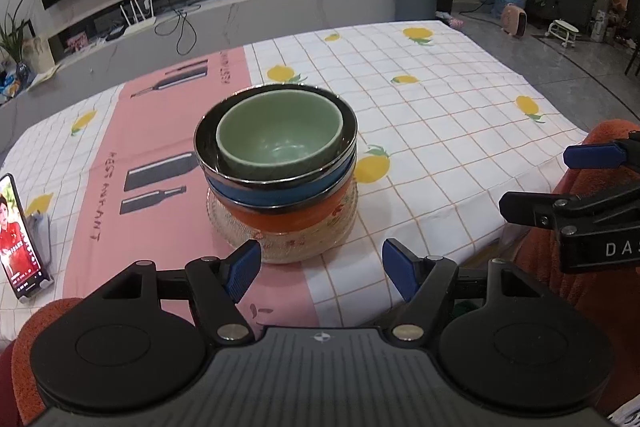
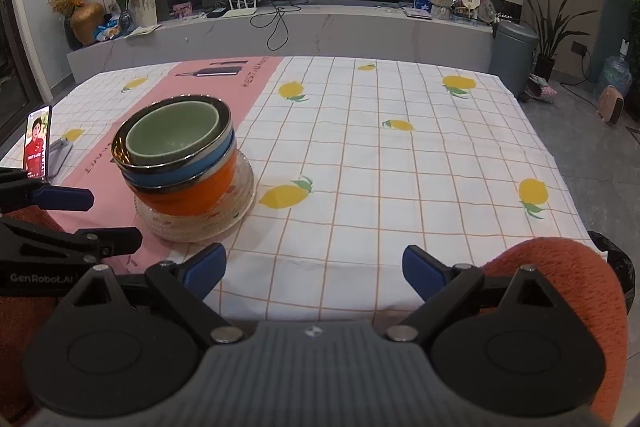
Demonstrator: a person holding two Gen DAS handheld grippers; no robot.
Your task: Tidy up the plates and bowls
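Note:
A stack stands on the checked tablecloth. A pale green bowl nests in a steel-rimmed blue bowl. That sits in an orange bowl, which rests on a clear glass plate. My left gripper is open just in front of the plate, its blue pads apart from it, with nothing held. My right gripper is open over bare cloth, to the right of the green bowl and the glass plate. Each gripper shows in the other's view: the right gripper, the left gripper.
A phone on a stand plays a video at the table's left edge, also seen as the phone. The tablecloth stretches right of the stack. Orange sleeves flank the grippers. A TV bench and a bin stand beyond the table.

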